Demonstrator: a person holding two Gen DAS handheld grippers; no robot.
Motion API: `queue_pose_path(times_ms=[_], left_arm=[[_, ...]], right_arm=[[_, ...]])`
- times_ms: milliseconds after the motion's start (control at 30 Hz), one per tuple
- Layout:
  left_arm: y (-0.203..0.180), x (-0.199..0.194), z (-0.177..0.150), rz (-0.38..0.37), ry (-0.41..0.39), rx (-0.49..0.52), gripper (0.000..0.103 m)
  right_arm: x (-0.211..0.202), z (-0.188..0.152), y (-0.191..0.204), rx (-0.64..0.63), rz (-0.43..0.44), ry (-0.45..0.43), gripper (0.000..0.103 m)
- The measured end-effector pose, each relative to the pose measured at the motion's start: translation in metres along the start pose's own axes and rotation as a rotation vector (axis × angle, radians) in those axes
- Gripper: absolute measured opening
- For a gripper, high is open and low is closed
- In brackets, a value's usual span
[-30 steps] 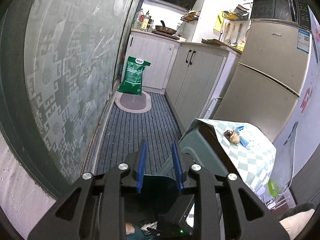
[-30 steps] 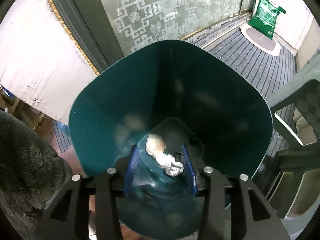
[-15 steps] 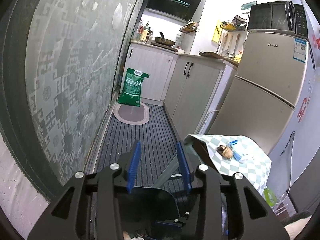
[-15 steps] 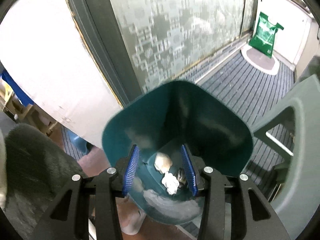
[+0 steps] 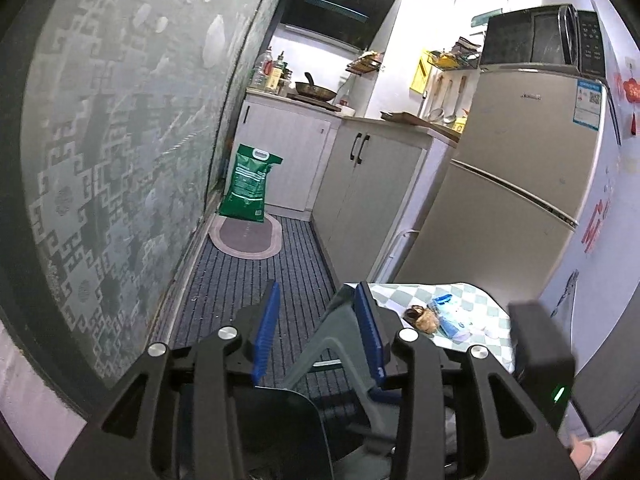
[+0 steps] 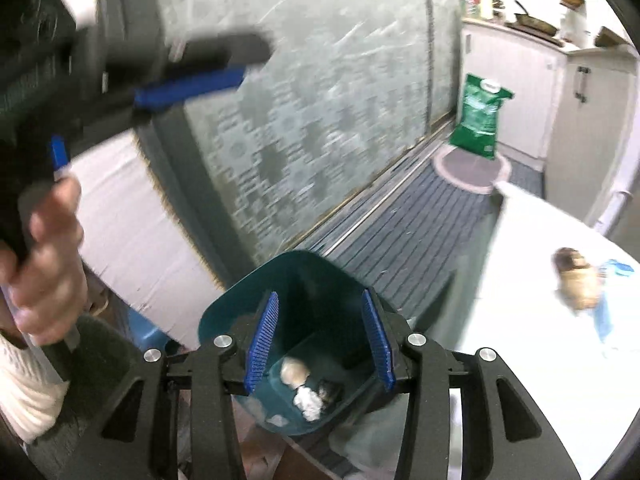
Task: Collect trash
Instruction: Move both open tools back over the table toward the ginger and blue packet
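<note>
Both my grippers empty above the bin

My left gripper and right gripper stand apart, over the teal plastic bin holding crumpled scraps.

Motion blur smears the brown scrap beyond telling.

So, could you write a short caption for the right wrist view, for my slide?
Open right tool above a teal bin holding scraps; more trash waits on the table.
</note>
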State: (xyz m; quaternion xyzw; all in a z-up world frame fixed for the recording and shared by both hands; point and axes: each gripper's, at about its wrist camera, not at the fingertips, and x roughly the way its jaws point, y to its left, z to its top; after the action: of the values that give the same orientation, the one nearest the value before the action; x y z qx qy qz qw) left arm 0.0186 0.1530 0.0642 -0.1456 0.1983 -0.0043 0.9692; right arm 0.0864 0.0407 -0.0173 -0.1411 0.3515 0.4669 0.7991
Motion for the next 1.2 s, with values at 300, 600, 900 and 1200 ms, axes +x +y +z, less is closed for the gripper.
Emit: queue_pose_path(times_ms=[300, 600, 900, 1200], left_arm=[[-0.046, 0.028, -0.009, -0.053, 0.059, 0.059, 0.047], [-0.092, 0.064, -0.027, -0.106, 0.172, 0.119, 0.052], [-0.132, 0.098, -0.05, -0.122, 0.275, 0.165, 0.058], [-0.162, 0.125, -0.063, -0.125, 0.343, 0.188, 0.061]], right_arm=[[-0.056, -0.006, -0.062, 0.086, -0.108, -0.085, 0.044], [-0.094, -0.033, -0.124, 0.174, -0.221, -0.106, 0.05], [-0.12, -0.06, -0.172, 0.236, -0.305, -0.112, 0.056], [-0.125, -0.085, -0.202, 0.284, -0.342, -0.085, 0.056]])
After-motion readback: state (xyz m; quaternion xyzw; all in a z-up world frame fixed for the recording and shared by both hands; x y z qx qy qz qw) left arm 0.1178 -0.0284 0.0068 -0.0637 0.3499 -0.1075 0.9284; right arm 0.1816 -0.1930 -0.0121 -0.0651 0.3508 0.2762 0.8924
